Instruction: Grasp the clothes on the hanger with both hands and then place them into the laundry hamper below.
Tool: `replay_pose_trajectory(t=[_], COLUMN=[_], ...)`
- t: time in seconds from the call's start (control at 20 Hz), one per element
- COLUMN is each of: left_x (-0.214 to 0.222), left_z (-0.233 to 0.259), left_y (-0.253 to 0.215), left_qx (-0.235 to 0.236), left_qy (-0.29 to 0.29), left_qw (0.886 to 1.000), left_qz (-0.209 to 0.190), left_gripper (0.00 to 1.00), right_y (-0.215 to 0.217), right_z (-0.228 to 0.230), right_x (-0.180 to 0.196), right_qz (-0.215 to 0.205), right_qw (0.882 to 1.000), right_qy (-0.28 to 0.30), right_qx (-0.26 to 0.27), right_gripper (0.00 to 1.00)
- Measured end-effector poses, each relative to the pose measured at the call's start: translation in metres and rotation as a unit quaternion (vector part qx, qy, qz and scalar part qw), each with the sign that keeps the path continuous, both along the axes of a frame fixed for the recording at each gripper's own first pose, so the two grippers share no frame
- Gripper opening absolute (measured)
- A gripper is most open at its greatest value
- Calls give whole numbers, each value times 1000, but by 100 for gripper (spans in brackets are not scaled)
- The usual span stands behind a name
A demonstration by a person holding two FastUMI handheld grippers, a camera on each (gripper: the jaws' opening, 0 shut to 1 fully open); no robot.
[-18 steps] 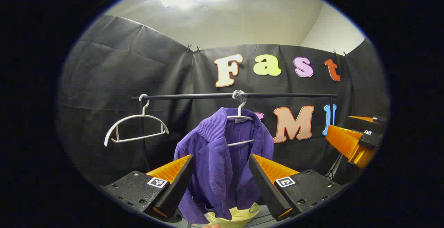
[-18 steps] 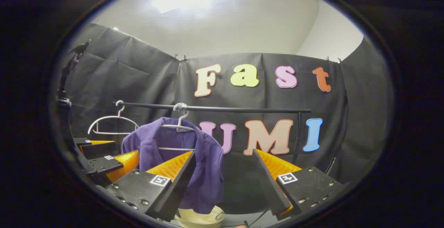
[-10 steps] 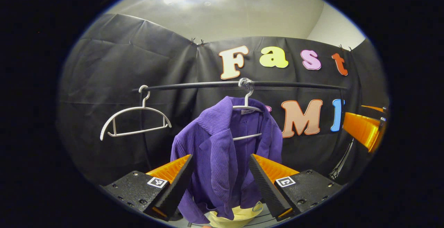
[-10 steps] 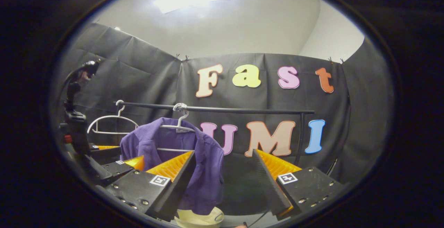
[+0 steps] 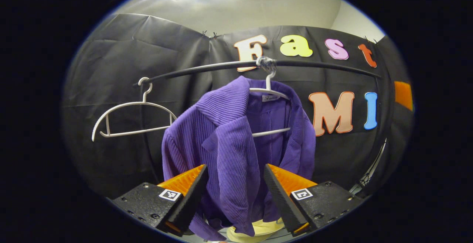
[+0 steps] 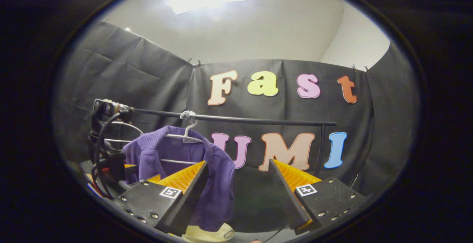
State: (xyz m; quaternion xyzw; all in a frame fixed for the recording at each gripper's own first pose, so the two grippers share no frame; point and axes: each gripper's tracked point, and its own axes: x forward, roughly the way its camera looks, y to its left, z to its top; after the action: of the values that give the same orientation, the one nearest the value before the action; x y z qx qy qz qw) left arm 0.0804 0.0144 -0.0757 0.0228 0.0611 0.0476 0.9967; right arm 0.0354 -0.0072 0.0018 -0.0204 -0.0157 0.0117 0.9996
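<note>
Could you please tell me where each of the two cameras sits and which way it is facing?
Left gripper view: rides the left gripper, facing the purple ribbed jacket close ahead; own open fingers below.
Right gripper view: rides the right gripper, facing the black rail, jacket off to the left; own open fingers below.
Shared: jacket, rail, empty white hanger, pale yellow hamper below.
</note>
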Motion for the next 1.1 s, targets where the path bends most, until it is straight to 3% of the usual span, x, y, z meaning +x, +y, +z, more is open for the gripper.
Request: replay_pose_trajectory(t=[0.2,0.25,0.3,0.55,0.65,0.7,0.85,0.9,1.1], left_x=[14,17,19,21,20,18,10,8,-4], left_z=[-12,-12,-13,-12,-12,-9,-4,-1,14], left_y=[0,0,-2,8,8,10,8,8,13], left_qx=[-14,-15,-13,-3,0,1,-12,-15,-19], left_qy=[12,12,11,7,8,8,8,6,2], left_qw=[1000,1000,1000,1000,1000,1000,1000,1000,999], left_qz=[-2,-4,-9,-4,-8,-9,-16,-18,-26], left_gripper=[73,74,60,19,3,2,0,0,0], right_y=[5,5,4,1,1,2,6,9,25], right_z=[5,5,6,-3,-8,-10,-18,-21,-38], right_x=[10,12,13,17,21,23,29,33,47], right_qz=[9,10,10,8,9,11,18,22,43], right_qw=[1000,1000,1000,1000,1000,1000,1000,1000,998], right_qy=[-7,-7,-8,0,3,6,14,16,32], right_qx=[5,7,9,12,13,14,14,16,17], right_gripper=[93,93,93,97,93,96,93,97,93])
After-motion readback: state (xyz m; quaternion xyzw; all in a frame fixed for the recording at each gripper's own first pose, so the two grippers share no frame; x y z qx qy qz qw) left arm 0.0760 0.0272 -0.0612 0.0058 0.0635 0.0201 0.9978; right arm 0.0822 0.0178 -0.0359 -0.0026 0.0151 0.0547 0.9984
